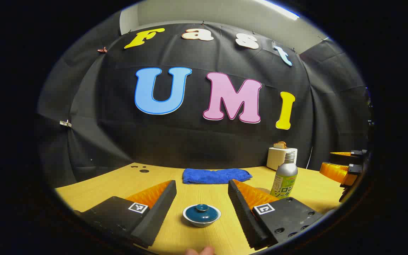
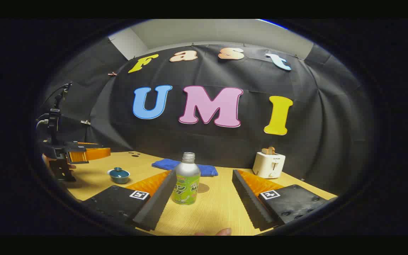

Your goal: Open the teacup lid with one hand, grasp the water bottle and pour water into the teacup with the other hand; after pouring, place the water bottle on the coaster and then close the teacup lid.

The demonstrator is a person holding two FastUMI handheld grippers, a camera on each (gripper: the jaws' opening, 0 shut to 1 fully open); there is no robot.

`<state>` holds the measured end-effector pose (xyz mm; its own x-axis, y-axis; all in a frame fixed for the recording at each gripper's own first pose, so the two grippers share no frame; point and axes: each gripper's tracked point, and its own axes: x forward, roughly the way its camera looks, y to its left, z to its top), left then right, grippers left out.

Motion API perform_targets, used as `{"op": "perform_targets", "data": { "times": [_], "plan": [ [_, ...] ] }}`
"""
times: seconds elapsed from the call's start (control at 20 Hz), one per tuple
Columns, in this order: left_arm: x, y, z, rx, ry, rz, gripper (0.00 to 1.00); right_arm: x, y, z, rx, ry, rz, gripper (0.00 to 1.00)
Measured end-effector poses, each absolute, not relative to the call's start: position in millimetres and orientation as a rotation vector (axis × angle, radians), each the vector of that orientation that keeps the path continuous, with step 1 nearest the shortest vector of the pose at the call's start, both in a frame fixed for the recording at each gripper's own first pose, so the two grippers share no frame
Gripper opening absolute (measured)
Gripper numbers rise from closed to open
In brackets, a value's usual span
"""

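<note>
1. Wooden table [image 1: 317, 191]: spans beneath and ahead of both grippers, up to the black cloth wall.
2. Left gripper [image 1: 202, 187]: fingers spread wide, gripping nothing; hovers above the table. Also visible in the right gripper view, well off to the far left [image 2: 83, 154].
3. Right gripper [image 2: 204, 180]: fingers spread wide, gripping nothing. Also visible in the left gripper view at the far right edge [image 1: 342, 166].
4. Blue towel [image 1: 216, 175]: folded flat, straight ahead of the left gripper, beyond the teacup, near the wall.
5. Toaster [image 2: 268, 164]: white, with a slice in its slot; ahead and to the right of the right gripper, near the wall.
6. Water bottle [image 2: 186, 179]: upright, uncapped, green label; between the right gripper's fingers, just beside the left finger; contact cannot be told.
7. Coaster [image 2: 203, 187]: brown disc, flat on the table just behind the bottle, partly hidden by it.
8. Teacup [image 1: 202, 214]: white, lid on; on the table, centred between the left gripper's fingers, apart from both.
9. Teacup lid [image 1: 201, 210]: dark teal, with knob, seated on the cup.
</note>
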<state>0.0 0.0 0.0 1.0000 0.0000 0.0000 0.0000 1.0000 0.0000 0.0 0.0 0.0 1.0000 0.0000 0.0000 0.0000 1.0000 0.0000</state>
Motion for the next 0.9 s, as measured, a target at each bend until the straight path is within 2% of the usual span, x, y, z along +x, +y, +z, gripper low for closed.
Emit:
{"op": "perform_targets", "data": {
  "times": [0.55,0.9],
  "plan": [
    [1.8,1.7,-4.3,-0.008,0.024,-0.001,0.93,-4.5,0.9,-4.4,0.042,-0.01,-0.015,0.98],
    [12.1,6.5,-33.0,0.015,0.09,-0.005,0.91,1.0,9.7,-6.4,0.058,-0.011,0.005,0.98]
  ]
}}
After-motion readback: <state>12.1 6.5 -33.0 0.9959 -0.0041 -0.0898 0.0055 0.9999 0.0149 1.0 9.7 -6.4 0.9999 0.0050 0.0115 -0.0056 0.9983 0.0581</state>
